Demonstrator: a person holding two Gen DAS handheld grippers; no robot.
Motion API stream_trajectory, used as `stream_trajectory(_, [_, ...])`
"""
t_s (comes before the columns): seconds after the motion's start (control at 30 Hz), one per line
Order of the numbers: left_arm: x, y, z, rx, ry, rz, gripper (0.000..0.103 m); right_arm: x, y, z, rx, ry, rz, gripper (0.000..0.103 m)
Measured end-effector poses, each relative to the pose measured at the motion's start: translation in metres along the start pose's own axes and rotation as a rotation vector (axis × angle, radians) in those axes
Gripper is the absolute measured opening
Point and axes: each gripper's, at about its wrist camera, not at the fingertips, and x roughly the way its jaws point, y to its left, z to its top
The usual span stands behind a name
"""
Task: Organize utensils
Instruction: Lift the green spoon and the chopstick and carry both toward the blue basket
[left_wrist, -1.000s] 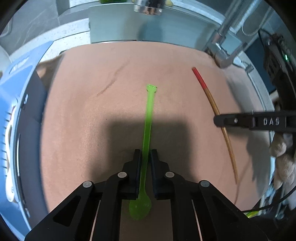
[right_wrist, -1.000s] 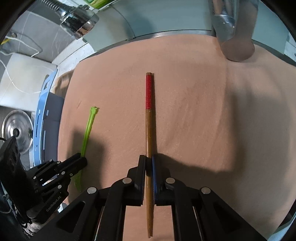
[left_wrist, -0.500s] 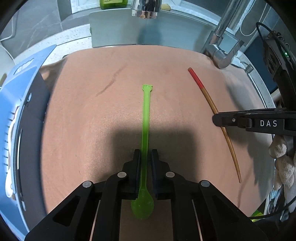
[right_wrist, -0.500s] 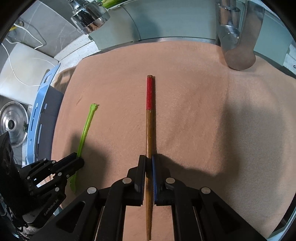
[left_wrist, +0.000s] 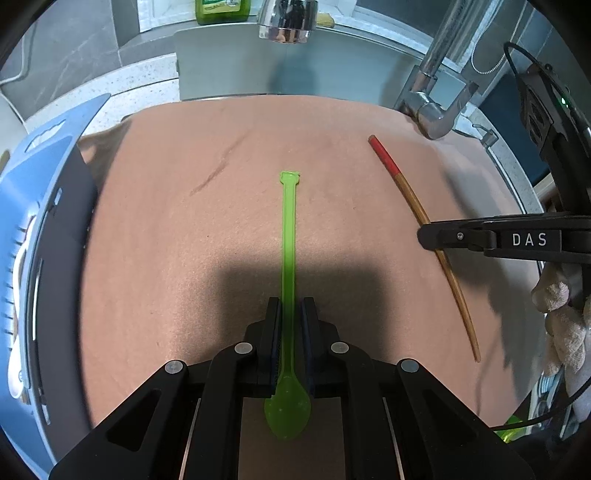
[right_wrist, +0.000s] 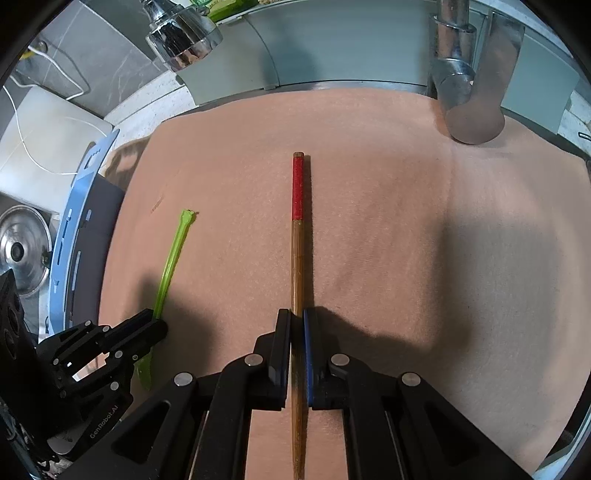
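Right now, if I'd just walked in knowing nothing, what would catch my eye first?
Probably the bright green spoon, lying on the peach towel with black jaws of the left gripper shut on its thin handle near the bowl. To its right lies a wooden chopstick with a red top, clamped the same way by the right gripper. A chrome faucet head hangs over the far edge.

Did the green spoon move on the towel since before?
Cannot tell. The green spoon sits the same way in the left claw, and only the tap drifted down the left wrist view.
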Motion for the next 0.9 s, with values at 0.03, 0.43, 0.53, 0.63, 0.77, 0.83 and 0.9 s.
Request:
stream_trajectory(0.03, [0.000,0.000,0.000,0.003,0.000,0.002,0.009,0.000,-0.001,0.000,0.004,-0.001,0.004,0.006])
stream_trajectory(0.43, [-0.022,0.027,0.010,-0.134,-0.023,-0.150,0.006,-0.009,0.000,-0.007,0.066,-0.022,0.072,0.006])
stream_trajectory(0.53, [-0.028,0.027,0.010,-0.107,-0.029,-0.126,0.006,-0.013,0.003,-0.008,0.084,-0.029,0.096,0.006])
stream_trajectory(0.63, [-0.023,0.021,0.009,-0.080,0.012,-0.142,0.006,-0.018,0.010,-0.009,0.072,-0.046,0.092,0.006])
stream_trajectory(0.77, [-0.017,0.013,0.011,-0.065,0.024,-0.097,0.026,-0.022,0.012,-0.010,0.070,-0.062,0.094,0.006])
stream_trajectory(0.83, [-0.009,0.007,0.014,-0.029,0.050,-0.034,0.029,-0.023,0.012,-0.010,0.064,-0.065,0.094,0.006])
stream_trajectory(0.9, [0.000,0.004,0.016,-0.004,0.085,-0.011,0.029,-0.026,0.011,-0.011,0.058,-0.069,0.094,0.006])
